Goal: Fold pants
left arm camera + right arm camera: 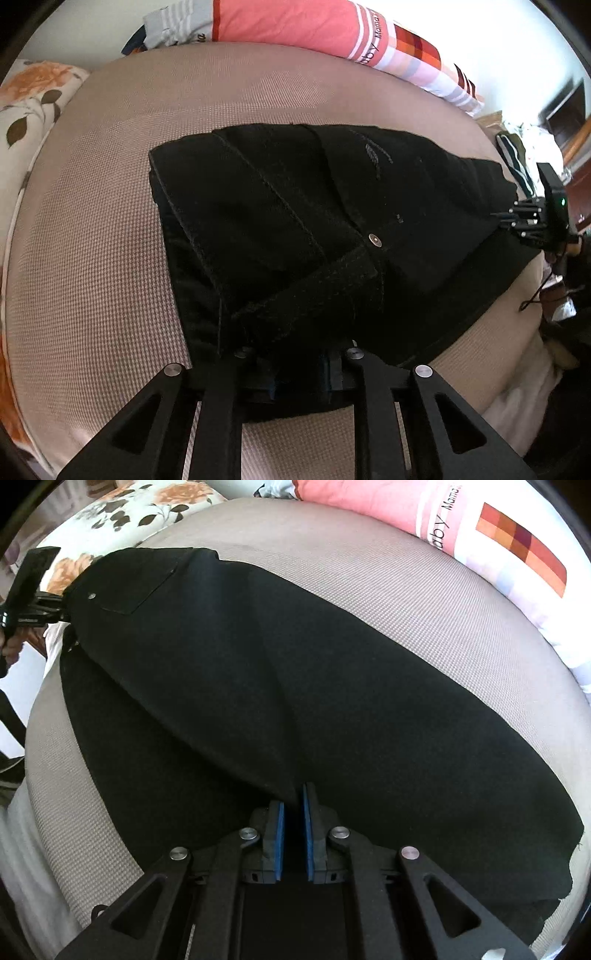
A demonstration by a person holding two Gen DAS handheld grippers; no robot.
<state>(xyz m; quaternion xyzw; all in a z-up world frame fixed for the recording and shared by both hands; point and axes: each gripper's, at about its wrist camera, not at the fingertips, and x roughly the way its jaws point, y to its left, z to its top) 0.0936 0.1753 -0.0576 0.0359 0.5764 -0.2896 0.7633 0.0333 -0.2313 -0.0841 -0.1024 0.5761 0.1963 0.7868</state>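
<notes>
Gripping the waistband end of the black denim pants (314,229), my left gripper (295,373) has its jaws closed down on thick folded cloth near the silver rivet (375,240). The pants lie stretched across the beige waffle-textured mattress (110,240). My right gripper (293,834) sits at the leg end, its blue-padded fingers (279,834) narrowed to a slim gap with a ridge of black fabric pinched between them. A pink, white and checked quilt (480,554) lies beyond, and a floral pillow (122,513) beside it.
</notes>
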